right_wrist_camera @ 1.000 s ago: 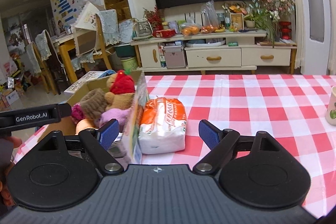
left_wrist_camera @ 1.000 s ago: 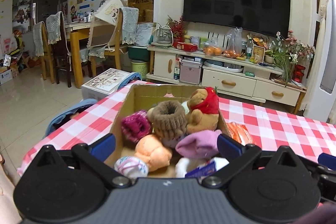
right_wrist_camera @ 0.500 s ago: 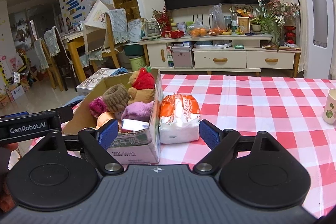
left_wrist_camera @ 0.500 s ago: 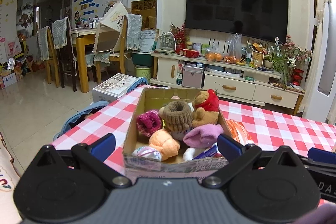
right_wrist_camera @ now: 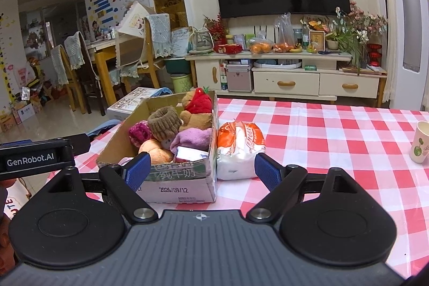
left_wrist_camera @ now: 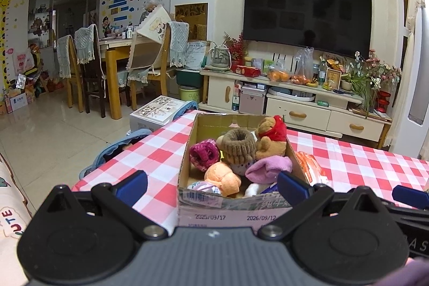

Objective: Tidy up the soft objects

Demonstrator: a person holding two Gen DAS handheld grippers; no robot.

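A cardboard box stands on the red-checked tablecloth and holds several soft things: a brown bear with a red hat, a brown knit cuff, a magenta knit piece, an orange plush and a purple cloth. The box also shows in the right wrist view. My left gripper is open and empty just before the box's near wall. My right gripper is open and empty, before the box and an orange-and-white soft packet.
A paper cup stands on the table at the far right. The left gripper's body lies left of the box. The table's left edge drops to the floor beside a blue bag. A TV stand is beyond.
Both grippers have drawn back toward me and away from the box, so the box's near wall now shows in full. Both stay open and empty.
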